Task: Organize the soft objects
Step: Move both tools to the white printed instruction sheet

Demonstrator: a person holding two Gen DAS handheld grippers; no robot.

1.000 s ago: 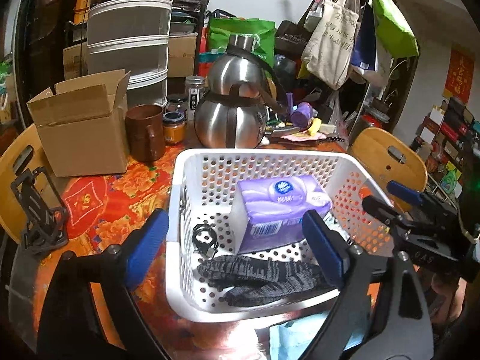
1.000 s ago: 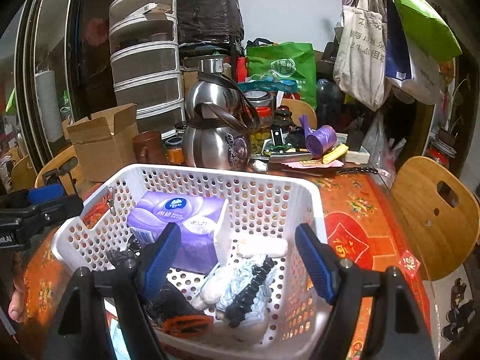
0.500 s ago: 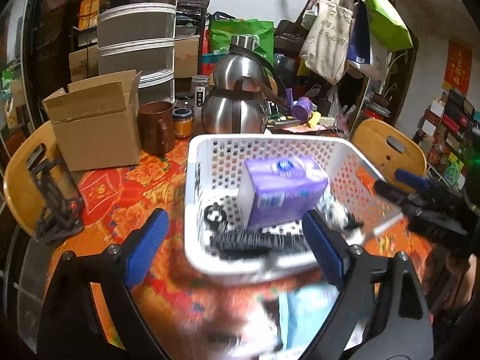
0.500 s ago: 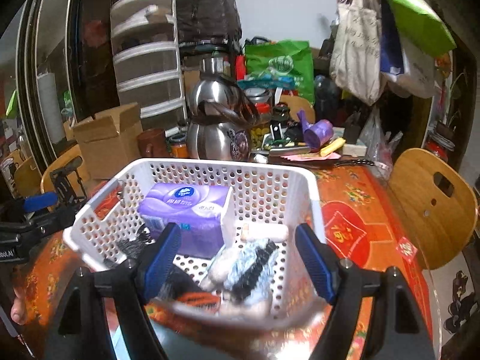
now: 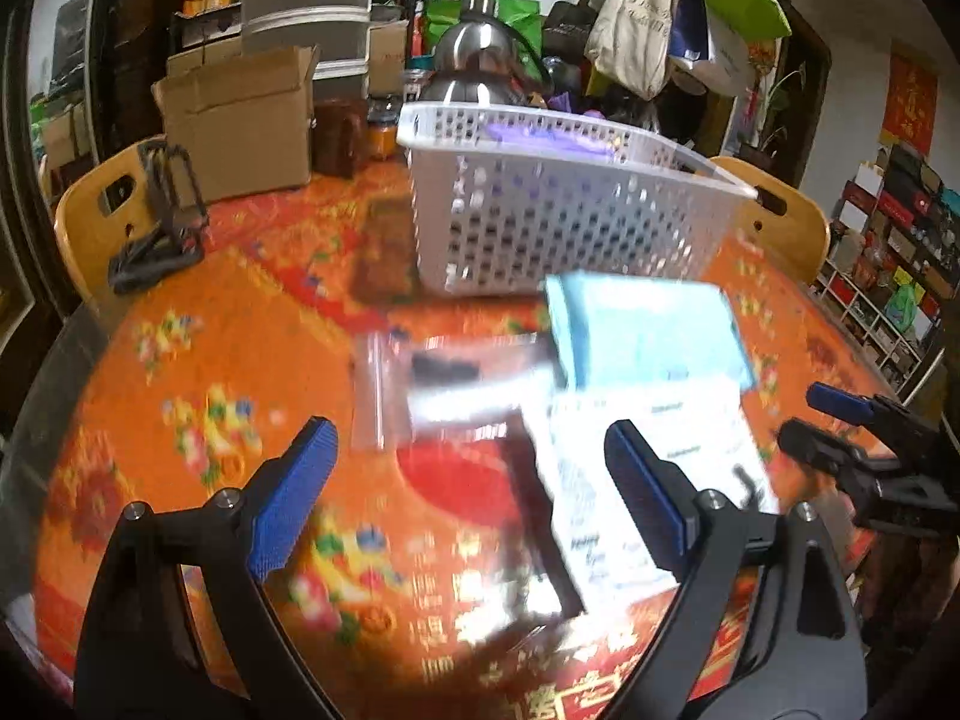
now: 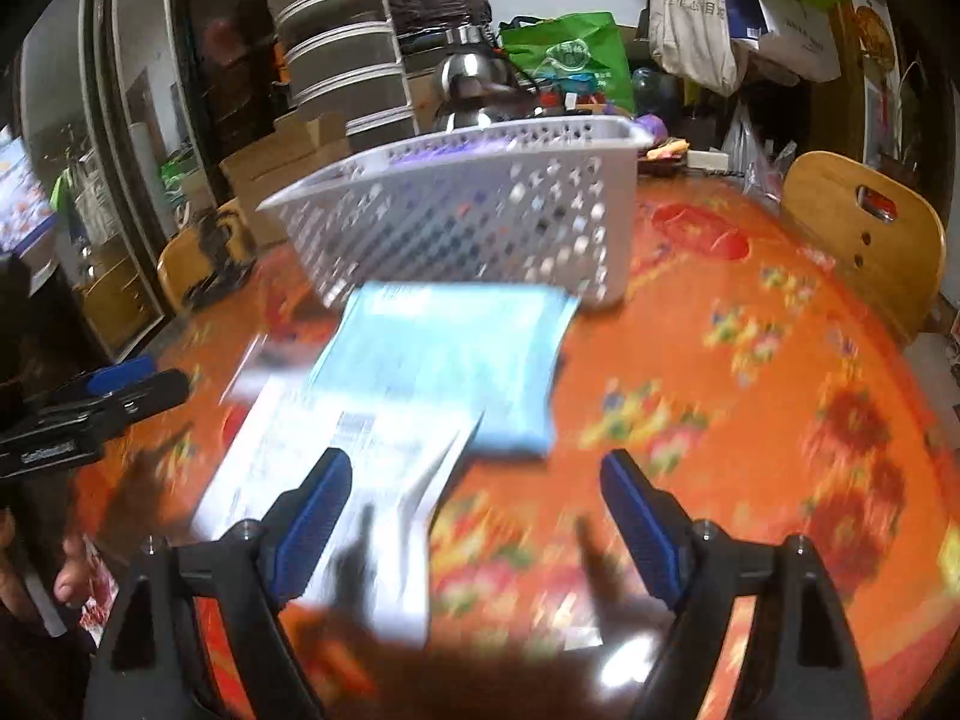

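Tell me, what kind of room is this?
Probably a lived-in home dining area: a round table with a floral orange cloth, wooden chairs, a steel kettle and hanging tote bags.

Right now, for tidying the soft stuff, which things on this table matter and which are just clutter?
Part of the job:
white basket
light blue pack, lying on the table in front of the basket
white packet, nearer the grippers
clear zip bag, contents blurred

Just lying about:
cardboard box
steel kettle
brown mug
hanging tote bags
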